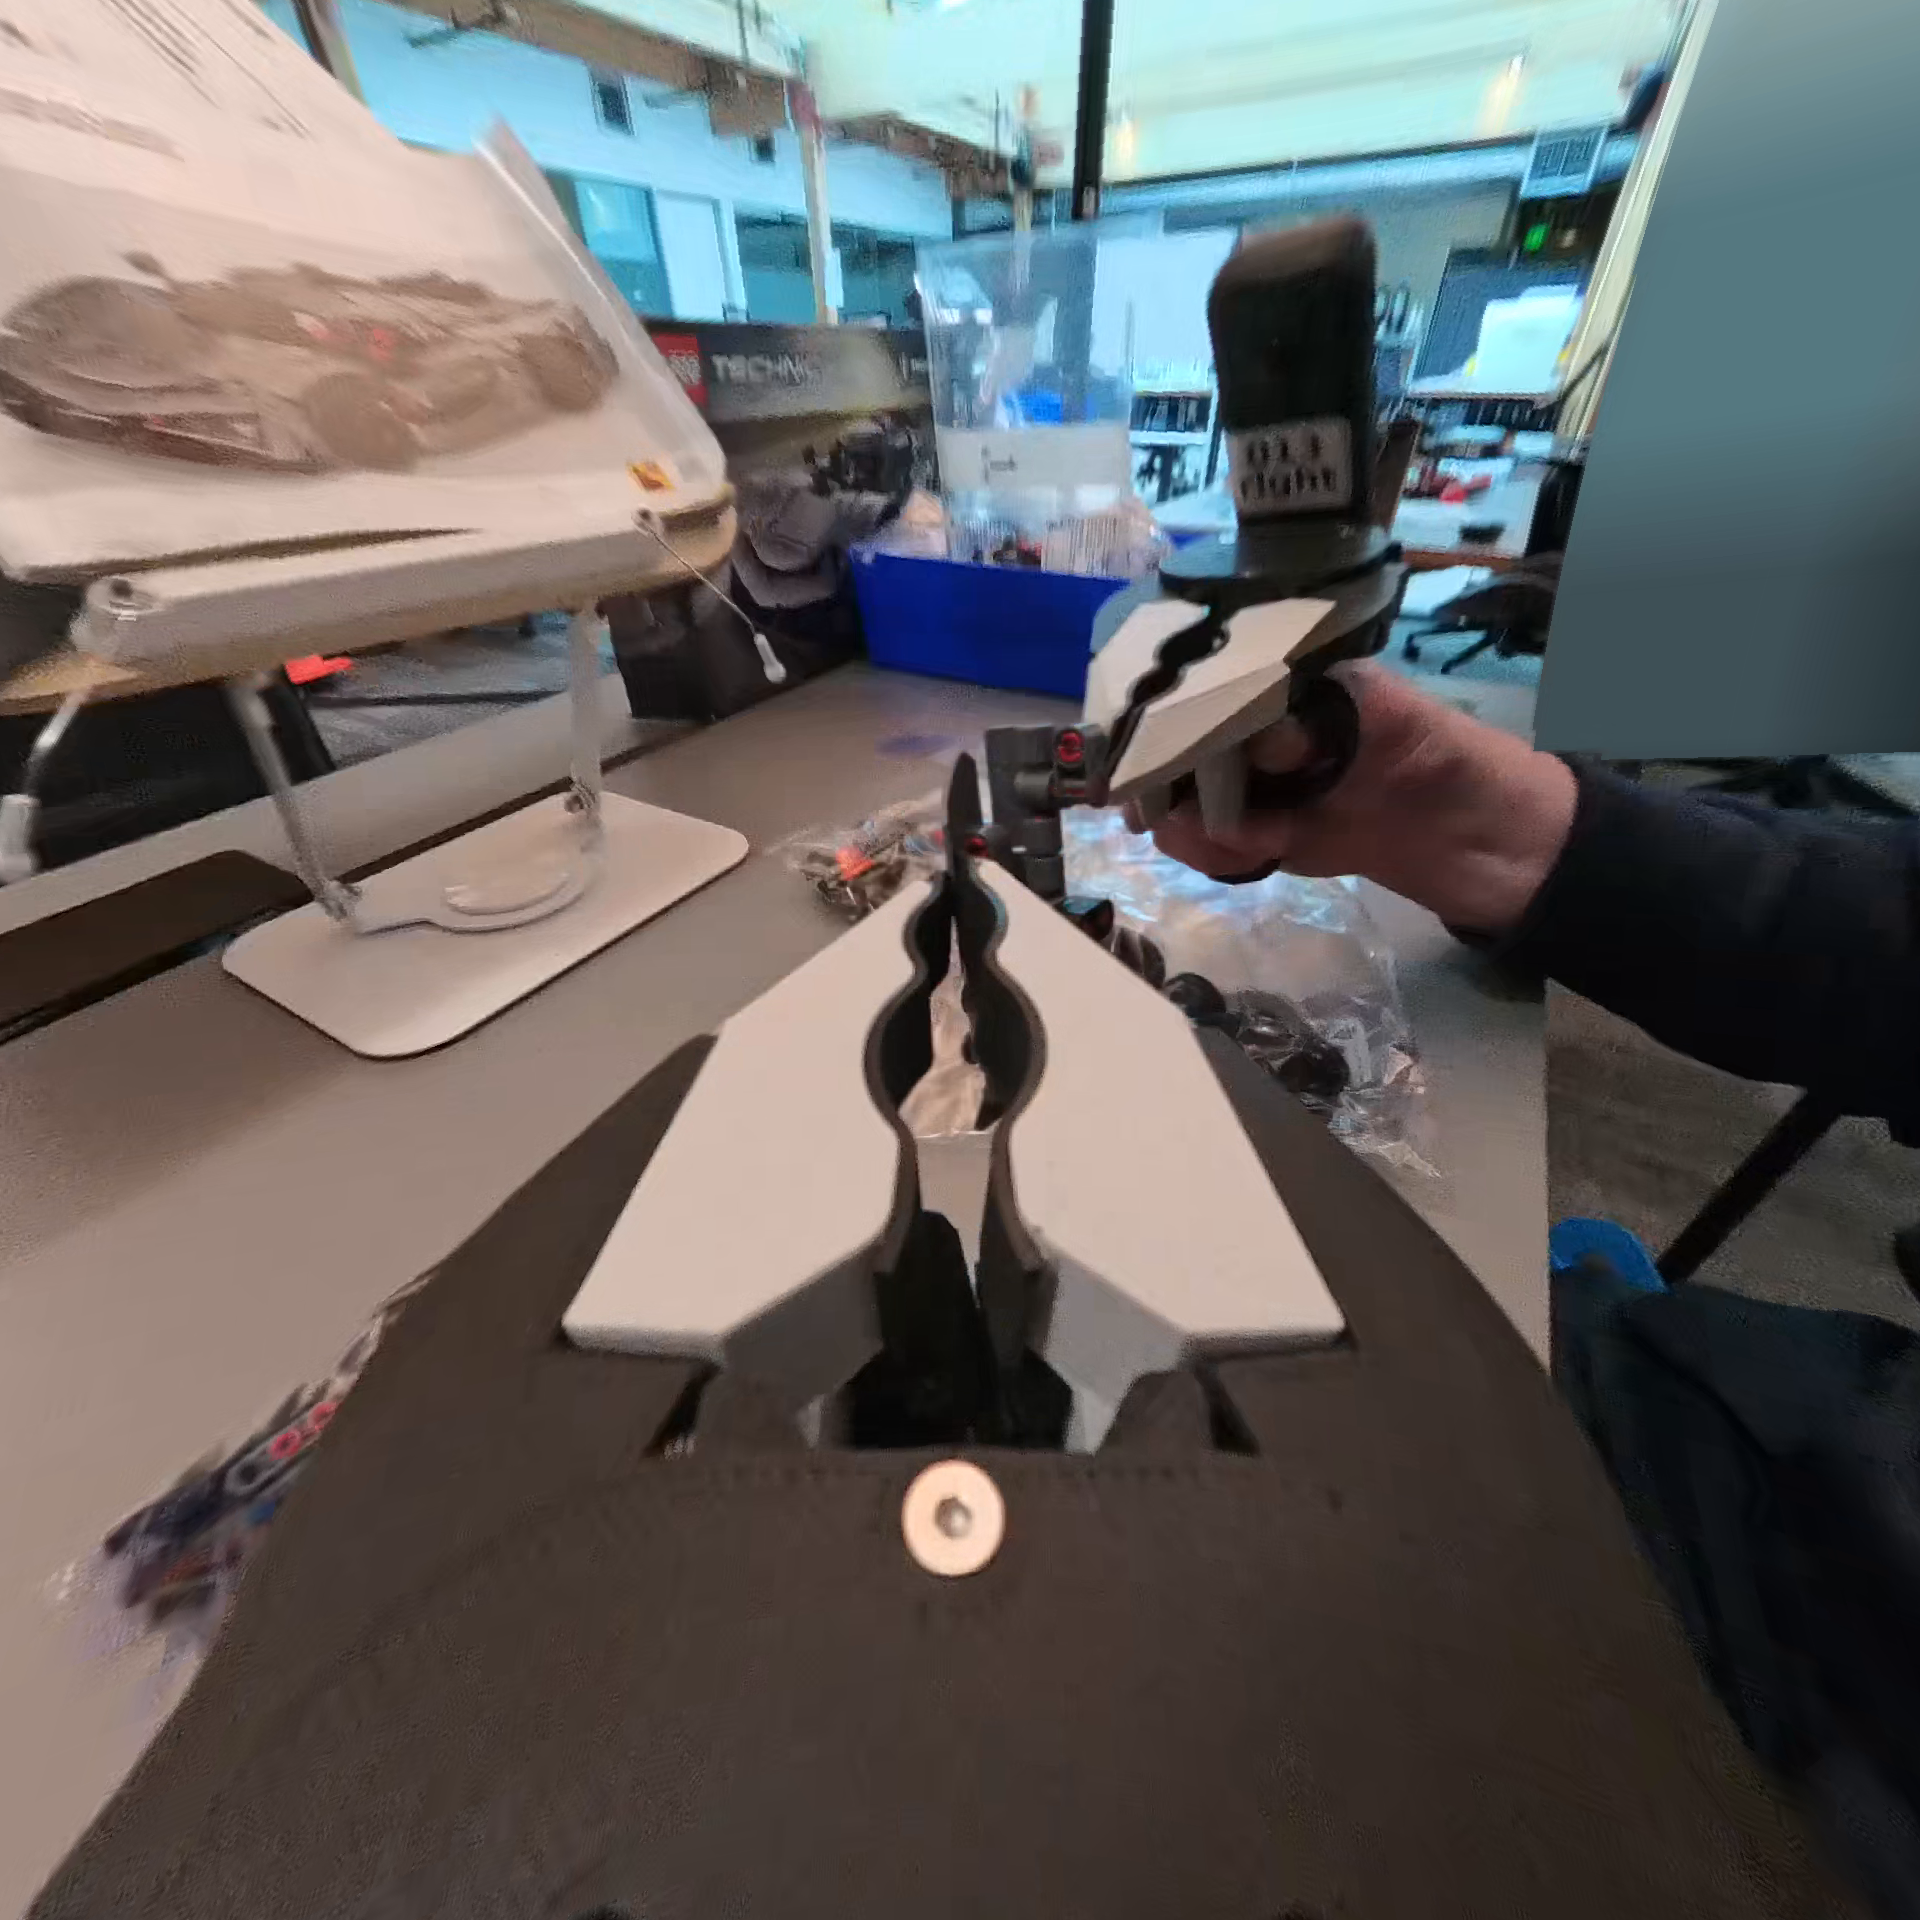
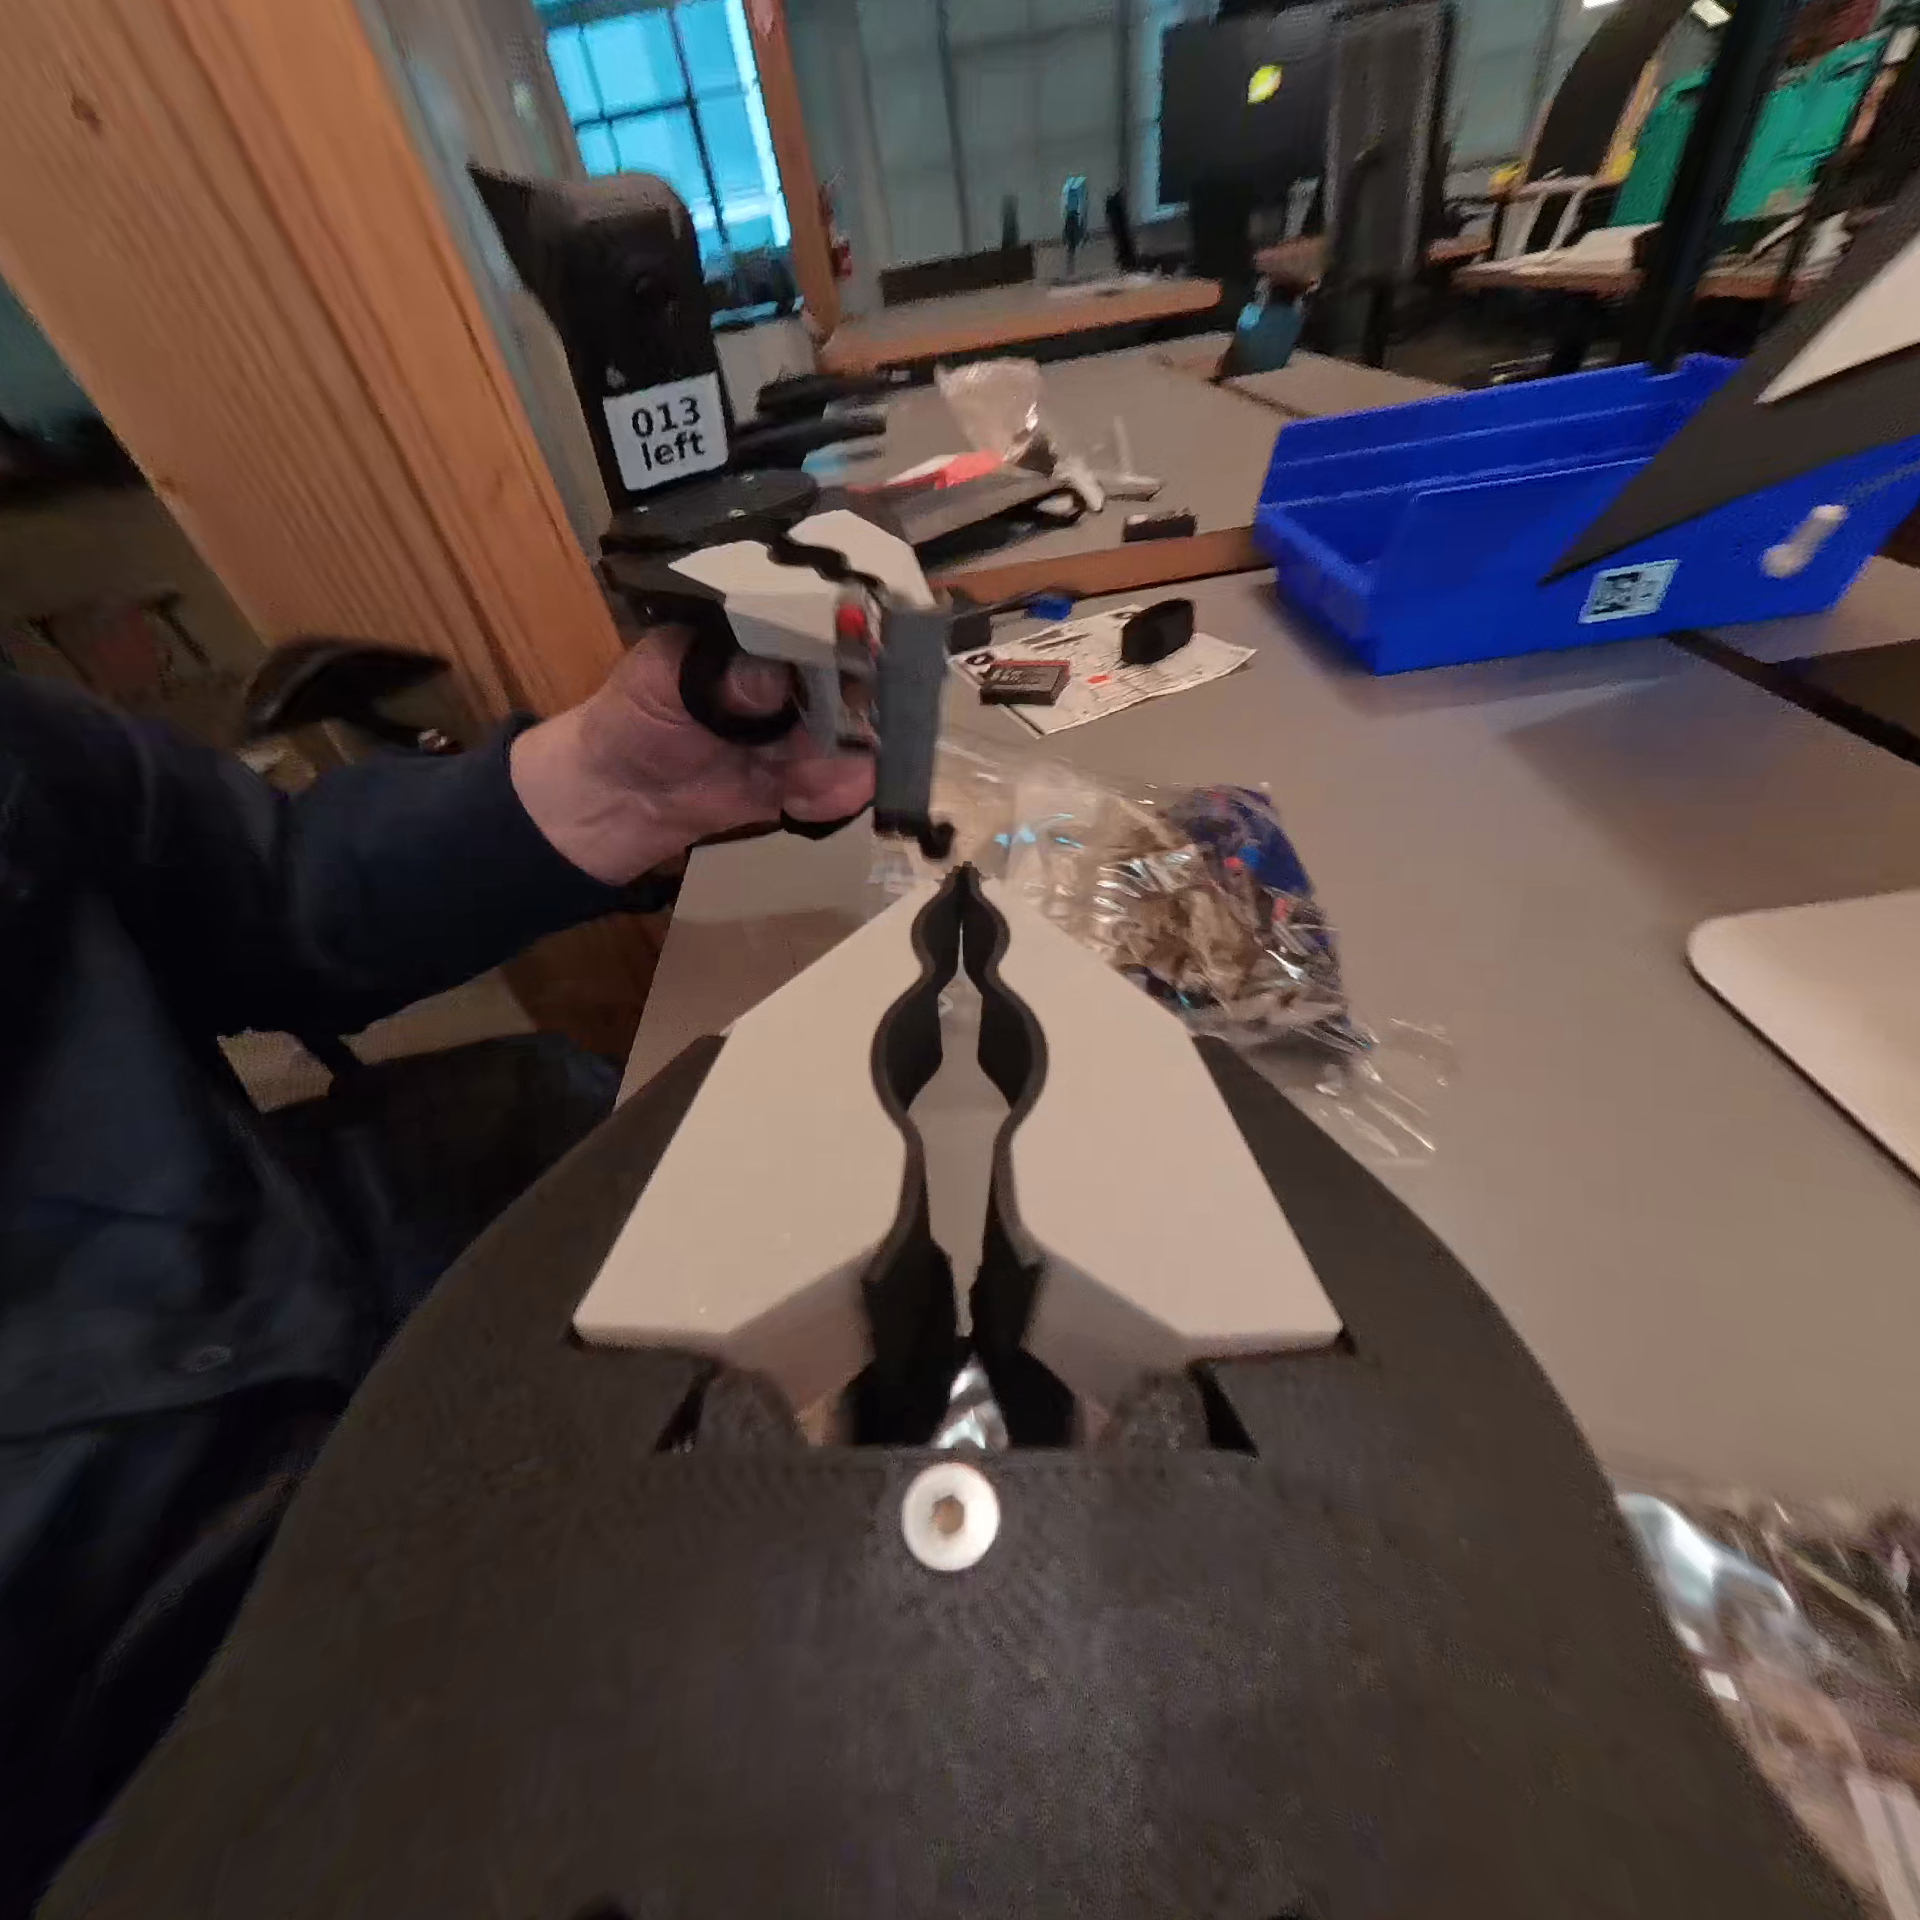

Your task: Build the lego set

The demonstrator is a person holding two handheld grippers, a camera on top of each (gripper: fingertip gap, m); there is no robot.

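In the left wrist view, a white instruction booklet with a car picture (image 1: 312,343) leans on a white metal stand (image 1: 488,935) at the upper left. A dark lego box (image 1: 810,436) and a blue plastic bin (image 1: 977,623) stand behind it at centre. All rest on the grey table (image 1: 623,1091).

At mid-frame the left gripper (image 1: 961,894) has its jaws almost together, pinching a long dark grey lego beam with red pins (image 1: 961,821), seen edge-on and upright. Just right of it, a stubby grey lego assembly with red pins (image 1: 1029,800) meets the tips of the right gripper (image 1: 1107,769), gripped by a hand (image 1: 1403,790). Clear bags of black parts (image 1: 1299,1039) lie beneath.

In the right wrist view, a hand (image 2: 644,769) at centre left holds the left gripper (image 2: 868,634) clamped on the beam (image 2: 909,707), which hangs downward. Directly below its lower end the right gripper (image 2: 961,883) has its tips meeting. I cannot tell whether it pinches anything. A clear bag of blue and tan parts (image 2: 1174,894) lies to the right, and the bin (image 2: 1455,520) sits at the upper right.
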